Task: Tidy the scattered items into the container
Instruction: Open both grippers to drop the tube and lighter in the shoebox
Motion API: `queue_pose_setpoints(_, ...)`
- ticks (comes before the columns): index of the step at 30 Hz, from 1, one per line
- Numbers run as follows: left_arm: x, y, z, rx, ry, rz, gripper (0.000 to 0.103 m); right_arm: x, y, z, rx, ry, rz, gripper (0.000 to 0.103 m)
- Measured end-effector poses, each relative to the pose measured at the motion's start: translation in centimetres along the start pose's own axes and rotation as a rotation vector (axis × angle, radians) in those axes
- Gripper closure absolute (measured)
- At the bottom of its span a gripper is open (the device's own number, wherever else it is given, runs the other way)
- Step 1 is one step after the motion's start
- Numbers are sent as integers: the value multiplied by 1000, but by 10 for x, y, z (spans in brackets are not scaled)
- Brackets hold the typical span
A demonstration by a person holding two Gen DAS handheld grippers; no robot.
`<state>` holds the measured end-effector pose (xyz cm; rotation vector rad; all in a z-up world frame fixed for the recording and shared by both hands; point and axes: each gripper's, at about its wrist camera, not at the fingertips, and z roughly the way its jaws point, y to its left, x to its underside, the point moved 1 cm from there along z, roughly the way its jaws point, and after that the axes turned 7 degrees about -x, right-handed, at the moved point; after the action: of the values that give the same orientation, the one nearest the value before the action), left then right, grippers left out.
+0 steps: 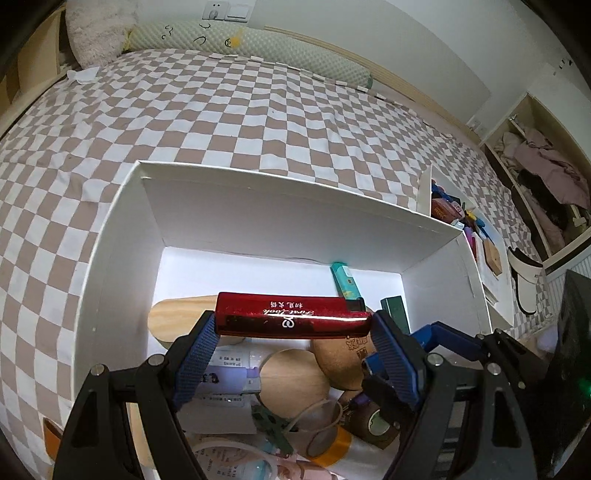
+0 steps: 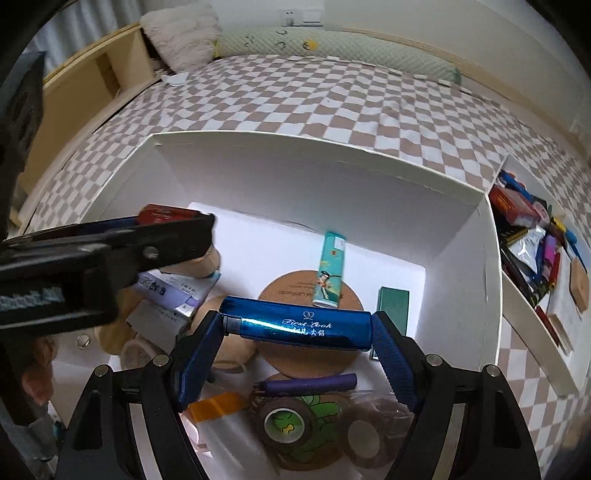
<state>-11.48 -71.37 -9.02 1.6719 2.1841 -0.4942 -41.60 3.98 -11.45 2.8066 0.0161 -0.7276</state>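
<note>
My left gripper (image 1: 293, 321) is shut on a red lighter (image 1: 291, 315) held crosswise above the white box (image 1: 122, 236). My right gripper (image 2: 297, 328) is shut on a blue lighter (image 2: 299, 328), also held crosswise above the same white box (image 2: 491, 266). The left gripper (image 2: 177, 221) with the red lighter (image 2: 162, 214) shows at the left of the right wrist view. The right gripper's blue fingers (image 1: 443, 336) show at the right of the left wrist view. Inside the box lie a teal lighter (image 2: 330, 273), a round cork coaster (image 2: 310, 332), tape rolls (image 2: 284, 417) and wooden pieces (image 1: 184, 317).
The box sits on a bed with a brown and white checked sheet (image 1: 258, 110). A second white tray (image 2: 535, 306) full of small items stands to the right. A long green bolster (image 1: 240, 44) and a fluffy pillow (image 2: 177, 33) lie at the far edge. An open wardrobe (image 1: 535, 166) is at the right.
</note>
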Motion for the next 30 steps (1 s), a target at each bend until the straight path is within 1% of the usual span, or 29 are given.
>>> queue_pose_setpoints(3, 0, -3, 3, -3, 5, -16, 20, 2, 2, -2, 1, -5, -6, 21)
queue_pose_setpoints(4, 1, -5, 4, -5, 6, -16, 20, 2, 1, -3, -1, -8, -3, 18)
queue_pose_setpoints(5, 1, -6, 5, -7, 7, -19, 20, 2, 1, -3, -7, -4, -1, 10)
queue_pose_setpoints(6, 1, -7, 5, -7, 9, -21, 20, 2, 1, -3, -8, -3, -4, 7)
queue_pose_setpoints(9, 2, -9, 6, -5, 11, -29, 20, 3, 0, -5, 8, -5, -15, 7)
queue_pose_setpoints(15, 1, -13, 6, -18, -9, -45, 19, 3, 0, -8, 3, -3, -17, 7)
queue_pose_setpoints(16, 1, -13, 5, -19, -10, -47, 16, 3, 0, -8, 1, -2, -17, 7)
queue_pose_setpoints(17, 1, -12, 5, -22, -14, -51, 10, 4, 0, -9, 0, -2, -15, 7)
queue_pose_setpoints(18, 1, -12, 4, -27, -20, -54, 9, 3, 0, -9, -3, -4, -14, 7)
queue_pose_setpoints(30, 1, -9, -7, -70, -32, -96, 8, 3, 2, -15, 3, -15, 4, 7)
